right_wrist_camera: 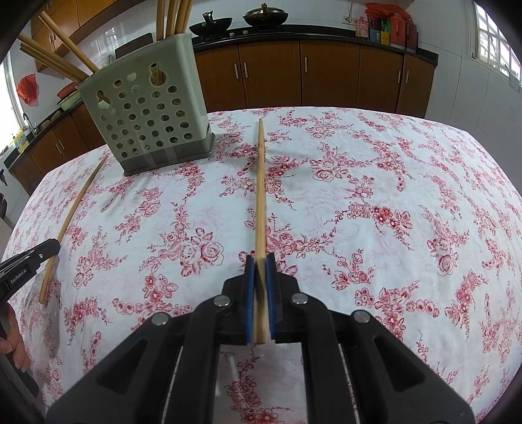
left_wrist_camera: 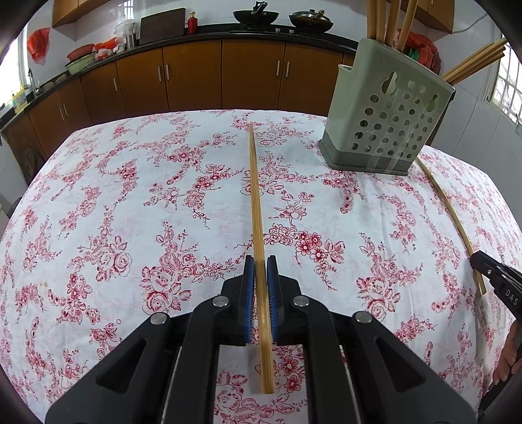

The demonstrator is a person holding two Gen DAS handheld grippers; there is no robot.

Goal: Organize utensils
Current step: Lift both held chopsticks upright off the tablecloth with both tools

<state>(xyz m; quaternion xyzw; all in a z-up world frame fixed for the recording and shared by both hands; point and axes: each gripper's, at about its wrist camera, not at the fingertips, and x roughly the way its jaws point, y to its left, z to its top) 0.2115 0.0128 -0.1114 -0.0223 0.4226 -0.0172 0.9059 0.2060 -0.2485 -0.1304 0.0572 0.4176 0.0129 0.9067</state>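
In the left wrist view my left gripper [left_wrist_camera: 261, 261] is shut on a long bamboo chopstick [left_wrist_camera: 254, 182] that points straight ahead over the floral tablecloth. A green perforated utensil holder [left_wrist_camera: 388, 120] stands at the far right with several chopsticks [left_wrist_camera: 385, 19] sticking out of it. My right gripper [left_wrist_camera: 479, 261] shows at the right edge, on a second chopstick [left_wrist_camera: 447, 202]. In the right wrist view my right gripper [right_wrist_camera: 260, 257] is shut on that chopstick [right_wrist_camera: 260, 182]. There the holder [right_wrist_camera: 146, 114] is at the far left, and the left gripper [right_wrist_camera: 53, 244] with its chopstick [right_wrist_camera: 75, 208] is at the left edge.
The table wears a white cloth with red flowers [left_wrist_camera: 130, 212]. Beyond its far edge run brown cabinets [left_wrist_camera: 195, 75] under a dark counter with two woks [left_wrist_camera: 256, 16]. A person's hand [right_wrist_camera: 14, 342] grips the left tool's handle.
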